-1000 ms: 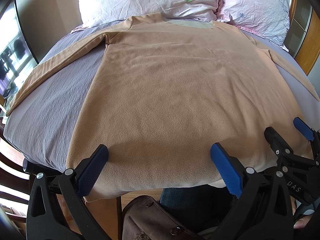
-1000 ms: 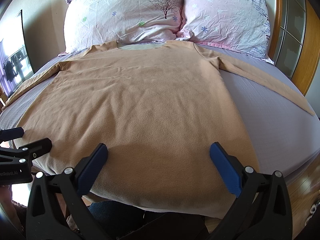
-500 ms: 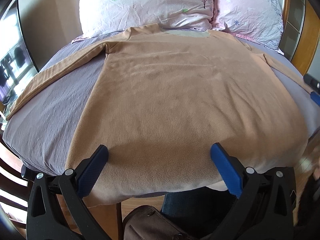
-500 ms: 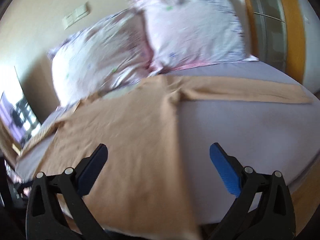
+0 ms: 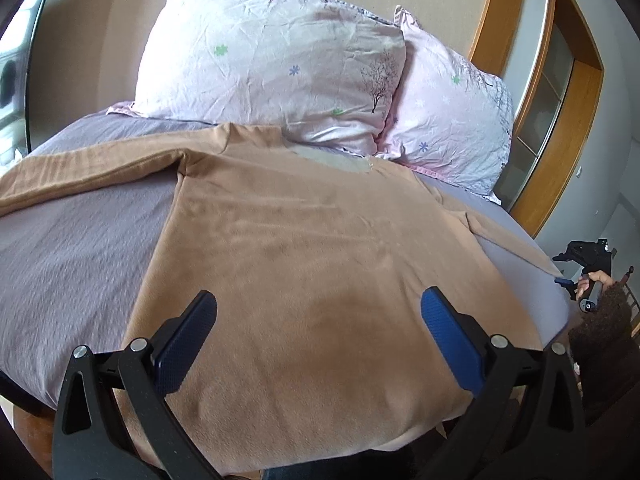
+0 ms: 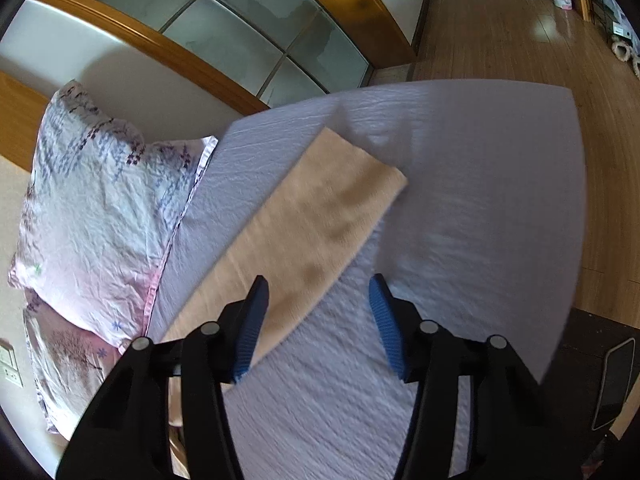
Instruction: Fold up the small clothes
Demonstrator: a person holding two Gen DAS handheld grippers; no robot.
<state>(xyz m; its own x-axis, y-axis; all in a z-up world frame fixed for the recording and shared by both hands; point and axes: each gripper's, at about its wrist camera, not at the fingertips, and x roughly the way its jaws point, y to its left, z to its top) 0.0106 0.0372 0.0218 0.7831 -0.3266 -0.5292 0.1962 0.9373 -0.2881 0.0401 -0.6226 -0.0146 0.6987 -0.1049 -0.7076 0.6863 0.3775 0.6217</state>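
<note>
A tan long-sleeved top (image 5: pixel 320 264) lies flat on the bed, neck toward the pillows, both sleeves spread out sideways. My left gripper (image 5: pixel 318 322) is open and empty above the lower part of the top. My right gripper (image 6: pixel 318 312) is open and empty, hovering over the top's right sleeve (image 6: pixel 320 216) near its cuff. The right gripper also shows small at the bed's right edge in the left wrist view (image 5: pixel 586 276).
The bed has a grey-lilac sheet (image 5: pixel 72 248) and two floral pillows (image 5: pixel 264 68) at the head. A wooden-framed glass door (image 6: pixel 248 40) stands beside the bed. A phone (image 6: pixel 614 384) lies on a dark surface by the bed's corner. Wooden floor (image 6: pixel 520 32) lies beyond.
My right gripper has swung from the hem to the right side of the bed and now points at the right sleeve, jaws narrower. My left gripper has moved forward over the top.
</note>
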